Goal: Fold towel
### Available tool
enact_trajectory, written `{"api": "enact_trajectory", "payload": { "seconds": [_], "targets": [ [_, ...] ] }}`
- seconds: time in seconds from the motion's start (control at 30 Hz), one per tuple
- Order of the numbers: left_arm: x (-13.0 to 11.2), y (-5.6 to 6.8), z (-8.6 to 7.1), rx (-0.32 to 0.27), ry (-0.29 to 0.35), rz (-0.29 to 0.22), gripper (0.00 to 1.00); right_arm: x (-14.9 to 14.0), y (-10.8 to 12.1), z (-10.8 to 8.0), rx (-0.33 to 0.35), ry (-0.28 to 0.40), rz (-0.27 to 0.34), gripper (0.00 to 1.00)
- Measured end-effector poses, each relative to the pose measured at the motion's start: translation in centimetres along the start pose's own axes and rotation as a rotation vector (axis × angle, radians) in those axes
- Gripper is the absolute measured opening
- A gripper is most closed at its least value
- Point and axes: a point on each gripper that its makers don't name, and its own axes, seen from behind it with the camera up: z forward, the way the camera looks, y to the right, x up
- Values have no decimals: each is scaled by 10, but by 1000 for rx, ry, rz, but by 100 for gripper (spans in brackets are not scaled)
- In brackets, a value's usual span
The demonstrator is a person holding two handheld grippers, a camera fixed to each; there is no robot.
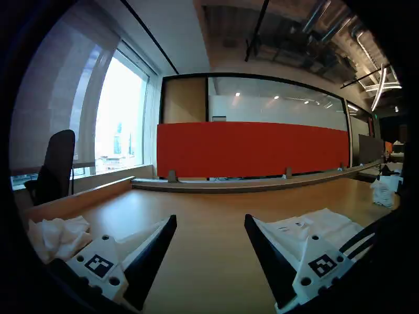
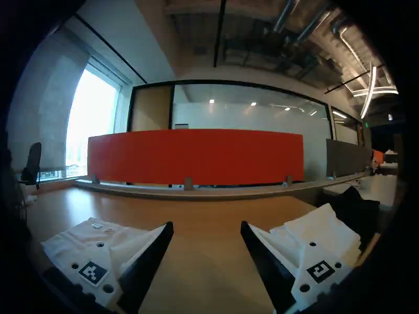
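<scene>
Two claws, left claw [image 1: 209,216] and right claw [image 2: 206,224], hang released and empty. White towel [image 2: 86,234] at lower left lies on the table [image 2: 209,201]; folding seems not begun.

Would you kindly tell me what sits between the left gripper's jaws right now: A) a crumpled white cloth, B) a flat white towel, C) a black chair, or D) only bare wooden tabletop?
D: the left gripper has its jaws wide apart over the bare table, with the flat white towel off to one side and the crumpled cloth off to the other.
</scene>
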Motion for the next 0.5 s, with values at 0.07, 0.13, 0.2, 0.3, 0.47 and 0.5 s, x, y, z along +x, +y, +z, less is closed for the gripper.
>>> {"api": "enact_trajectory", "payload": {
  "seconds": [0.07,0.13,0.2,0.3,0.47,0.5],
  "targets": [
    [-3,-1,1,4,-3,3,96,0,0,-1,1,-5,-11,100],
    [4,0,2,6,-1,6,96,6,1,-3,-4,-12,-29,100],
    [12,1,3,5,-1,9,96,14,1,-4,-7,-16,-41,100],
    [28,3,6,-1,-5,12,96,34,2,-7,-10,-20,-43,100],
    [67,8,9,-21,-10,24,96,75,4,-13,-22,-23,-34,100],
    [76,9,9,-24,-9,26,96,83,4,-14,-24,-23,-35,100]
  ]
}}
